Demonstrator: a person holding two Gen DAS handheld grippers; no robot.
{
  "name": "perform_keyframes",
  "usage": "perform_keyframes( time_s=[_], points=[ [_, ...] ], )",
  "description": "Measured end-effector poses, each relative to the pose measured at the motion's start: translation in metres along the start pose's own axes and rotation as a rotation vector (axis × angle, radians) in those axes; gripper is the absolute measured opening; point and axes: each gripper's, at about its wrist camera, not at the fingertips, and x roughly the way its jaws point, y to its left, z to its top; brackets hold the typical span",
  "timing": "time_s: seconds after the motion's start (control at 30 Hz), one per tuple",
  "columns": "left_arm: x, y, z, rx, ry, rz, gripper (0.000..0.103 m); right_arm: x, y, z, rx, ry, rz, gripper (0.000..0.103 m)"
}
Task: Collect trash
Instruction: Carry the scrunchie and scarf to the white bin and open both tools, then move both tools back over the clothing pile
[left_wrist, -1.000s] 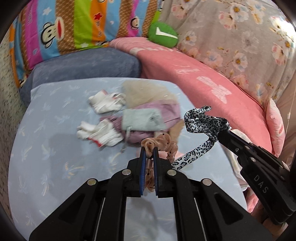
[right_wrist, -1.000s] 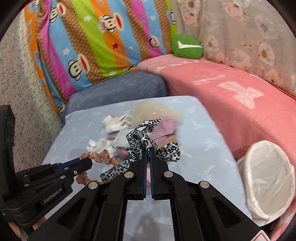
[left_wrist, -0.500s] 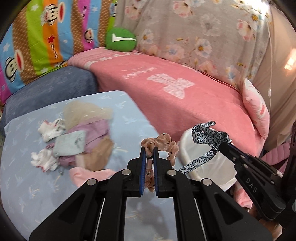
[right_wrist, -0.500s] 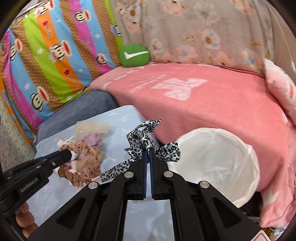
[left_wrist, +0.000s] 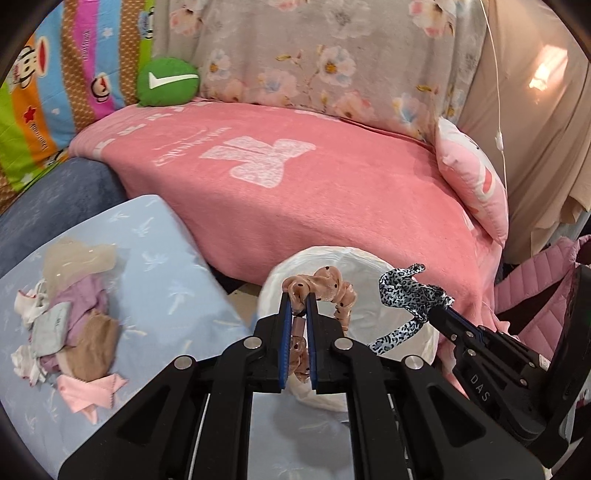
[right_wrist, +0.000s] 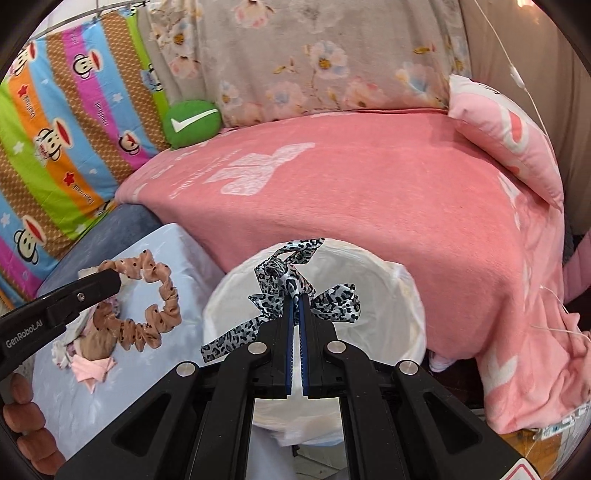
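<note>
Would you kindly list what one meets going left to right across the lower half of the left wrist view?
Pile of small cloths → polka-dot scrunchie in the left gripper → leopard-print ribbon in the right gripper → pink quilted bag.

- white bin (right_wrist: 388, 314) mouth open, unobstructed from above
- pink sofa blanket (right_wrist: 369, 206) crowds far and right
- cloth pile (left_wrist: 70, 325) clutters blue table (left_wrist: 159, 280), left
</note>
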Motion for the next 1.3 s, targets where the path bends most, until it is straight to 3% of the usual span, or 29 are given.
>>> perform_keyframes(
  time_s=[0.23, 0.3, 0.37, 0.57, 1.07, 1.2, 1.3],
  points=[
    [0.023, -0.015, 0.003, 0.002, 0.059, -0.045, 0.013, 0.01, -0.009, 0.002, 0.007, 0.012, -0.003, 0.006],
    [0.026, -0.016, 0.002, -0.002, 0.065, -0.02, 0.042, 0.011, -0.011, 0.002, 0.007, 0.006, -0.009, 0.009],
    [0.023, -0.014, 0.0, -0.013, 0.043, 0.004, 0.056, 0.011, -0.009, 0.0, 0.004, 0.004, -0.007, 0.014],
    [0.021, -0.01, 0.0, -0.011, 0.041, 0.037, 0.057, 0.01, -0.004, -0.002, -0.002, -0.002, -0.005, 0.026],
    [0.008, 0.017, -0.013, -0.069, 0.036, 0.084, 0.058, 0.007, 0.028, -0.009, -0.061, 0.007, 0.026, 0.036],
    [0.003, 0.029, -0.019, -0.103, 0.034, 0.097, 0.066, 0.008, 0.039, -0.012, -0.082, 0.015, 0.038, 0.036],
    [-0.001, 0.042, -0.024, -0.137, 0.038, 0.111, 0.066, 0.008, 0.05, -0.016, -0.102, 0.023, 0.048, 0.037]
  ],
)
